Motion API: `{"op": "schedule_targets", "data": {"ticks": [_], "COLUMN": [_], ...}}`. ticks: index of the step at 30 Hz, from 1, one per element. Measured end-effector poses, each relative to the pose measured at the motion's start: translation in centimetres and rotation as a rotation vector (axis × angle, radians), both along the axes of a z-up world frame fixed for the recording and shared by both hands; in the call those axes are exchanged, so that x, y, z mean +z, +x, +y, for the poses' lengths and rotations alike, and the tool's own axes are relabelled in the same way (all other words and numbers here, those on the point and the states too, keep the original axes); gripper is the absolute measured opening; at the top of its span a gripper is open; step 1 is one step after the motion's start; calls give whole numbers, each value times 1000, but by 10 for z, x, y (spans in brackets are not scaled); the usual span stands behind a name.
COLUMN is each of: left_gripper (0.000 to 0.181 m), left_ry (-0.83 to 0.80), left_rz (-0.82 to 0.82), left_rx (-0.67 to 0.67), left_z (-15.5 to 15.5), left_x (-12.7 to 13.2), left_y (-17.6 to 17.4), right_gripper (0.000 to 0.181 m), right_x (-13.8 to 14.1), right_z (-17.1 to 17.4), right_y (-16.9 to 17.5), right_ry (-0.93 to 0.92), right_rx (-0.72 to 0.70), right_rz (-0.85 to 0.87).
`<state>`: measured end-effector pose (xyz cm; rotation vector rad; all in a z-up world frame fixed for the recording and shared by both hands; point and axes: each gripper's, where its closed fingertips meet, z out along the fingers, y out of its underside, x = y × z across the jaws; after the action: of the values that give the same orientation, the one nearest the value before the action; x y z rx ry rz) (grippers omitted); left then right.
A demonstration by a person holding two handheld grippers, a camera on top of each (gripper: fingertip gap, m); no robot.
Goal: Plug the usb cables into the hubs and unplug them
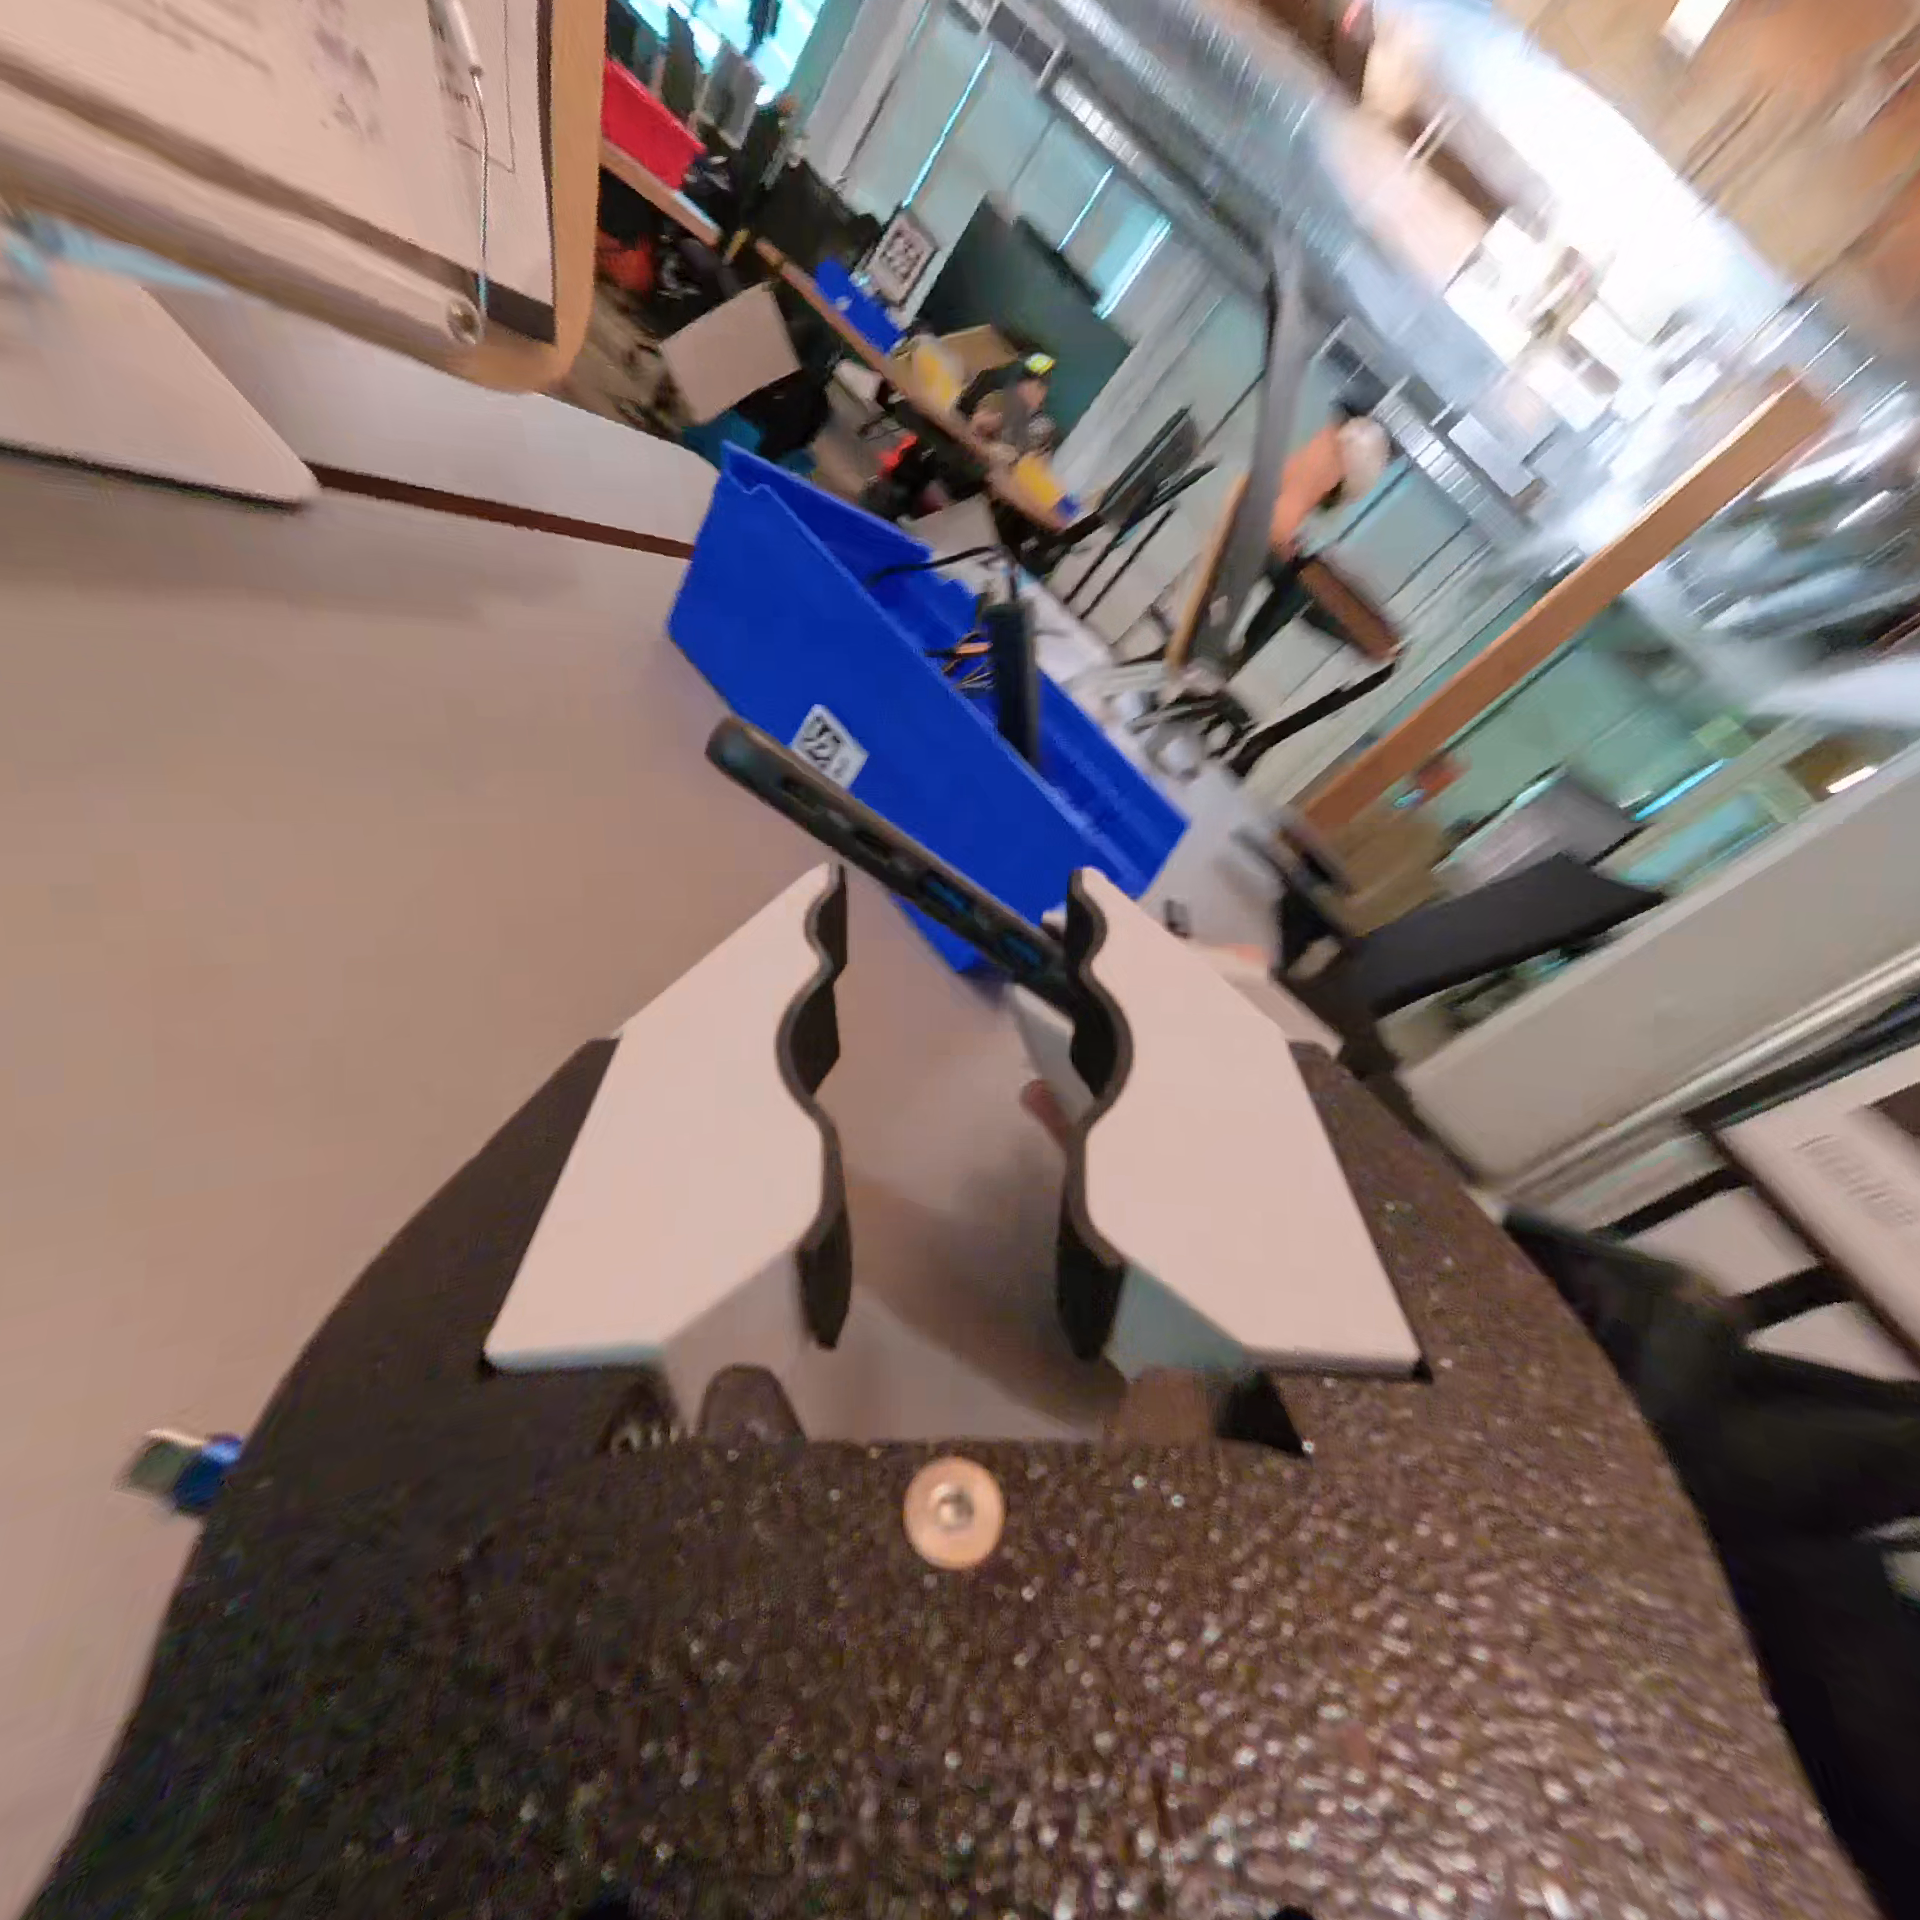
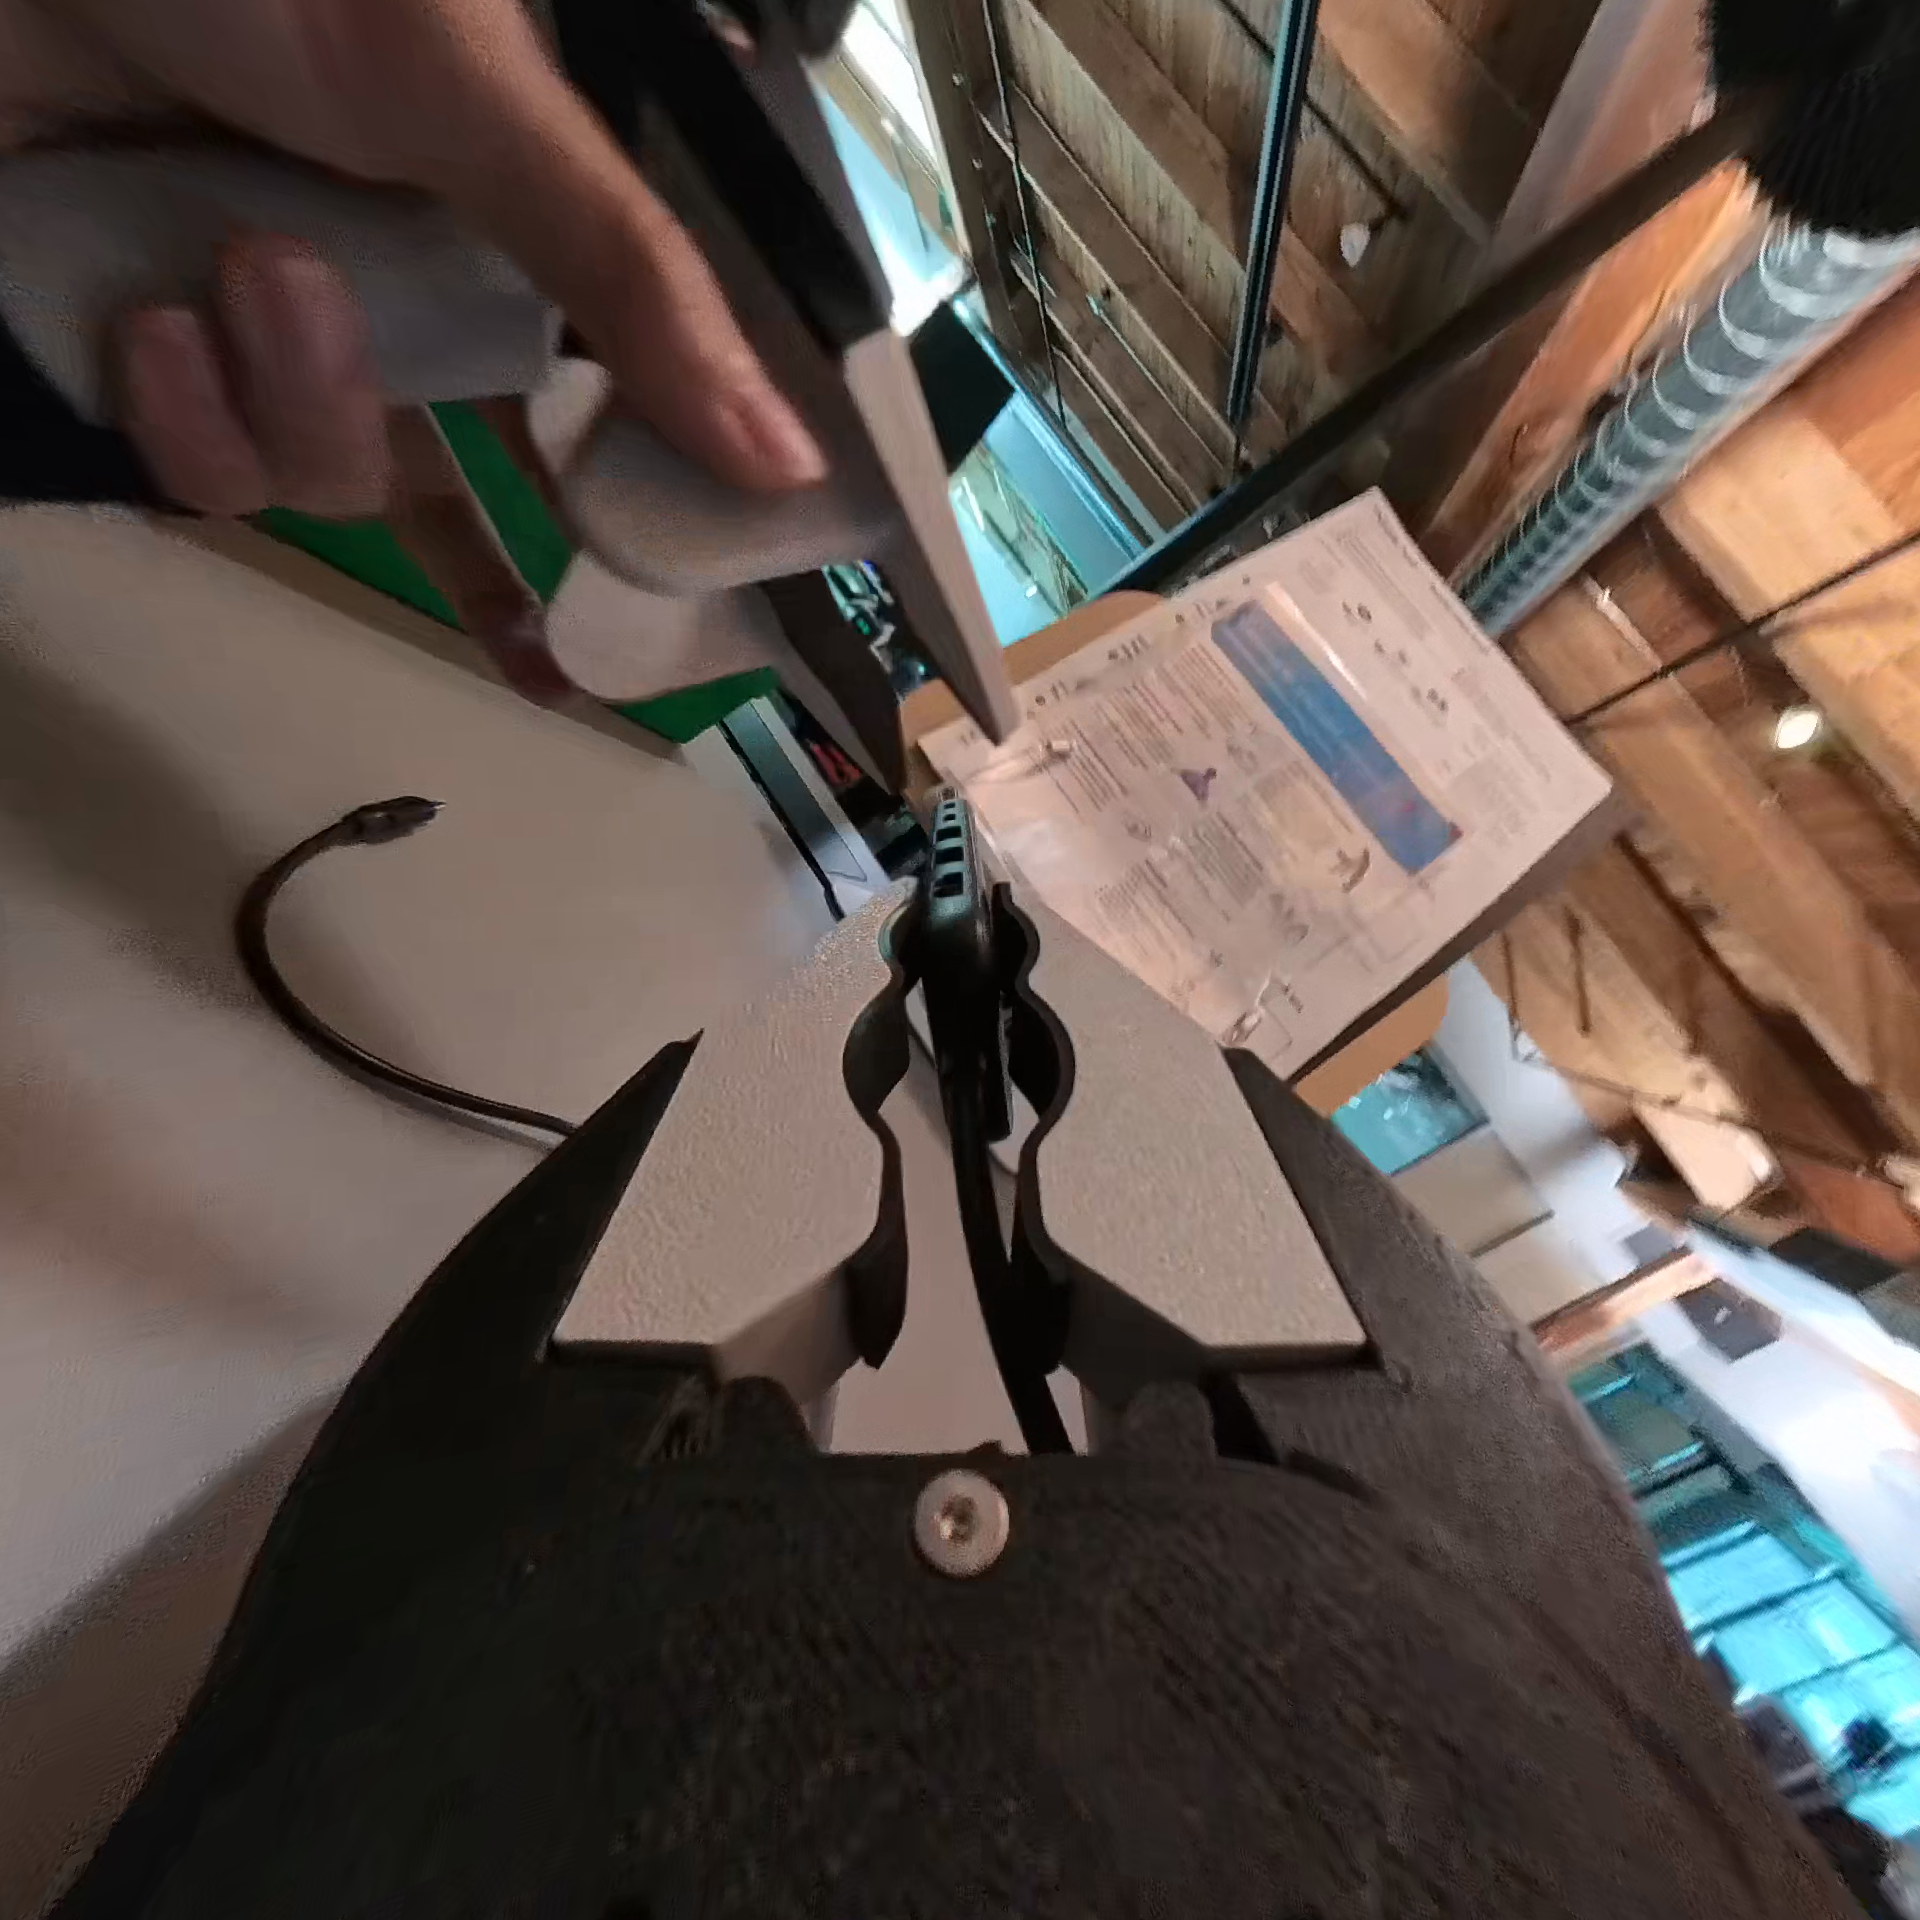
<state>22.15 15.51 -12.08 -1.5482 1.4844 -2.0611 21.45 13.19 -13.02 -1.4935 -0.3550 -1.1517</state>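
Observation:
In the right wrist view my right gripper [image 2: 956,920] is shut on a black USB hub [image 2: 951,862] and holds it edge-on above the table; the hub's black cable runs back between the fingers. The left gripper's grey finger [image 2: 925,561], held by a hand [image 2: 623,270], hangs just above the hub's far end. In the left wrist view my left gripper [image 1: 956,904] is open and empty, and the hub [image 1: 831,821] lies slantwise just beyond its fingertips, its near end behind the right finger. A loose dark cable [image 2: 301,997] lies on the table, plug end [image 2: 400,819] free.
A blue bin [image 1: 831,623] holding cables and a black stick-like part stands on the white table [image 1: 312,883] behind the hub. A blue and metal USB plug [image 1: 182,1465] lies at the lower left. A printed sheet on a board [image 2: 1299,790] stands beyond the table.

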Motion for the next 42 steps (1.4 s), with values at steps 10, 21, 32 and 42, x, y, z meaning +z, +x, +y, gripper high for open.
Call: {"op": "schedule_targets", "data": {"ticks": [10, 21, 32, 42], "left_gripper": [25, 8, 9, 9], "left_ry": [-360, -483, -641, -676], "left_rz": [121, -11, 14, 36], "left_rx": [-134, -59, -107, -92], "left_z": [-13, 2, -1, 1], "left_x": [-11, 10, 18, 15], "left_y": [2, 3, 0, 2], "right_gripper": [10, 69, 46, 46], "right_x": [-2, 5, 3, -1], "right_z": [11, 5, 12, 14], "right_y": [-34, -4, -15, -15], "right_ry": [-98, 229, 230, 220], "right_rx": [57, 205, 257, 225], "right_rz": [-297, 487, 548, 597]}}
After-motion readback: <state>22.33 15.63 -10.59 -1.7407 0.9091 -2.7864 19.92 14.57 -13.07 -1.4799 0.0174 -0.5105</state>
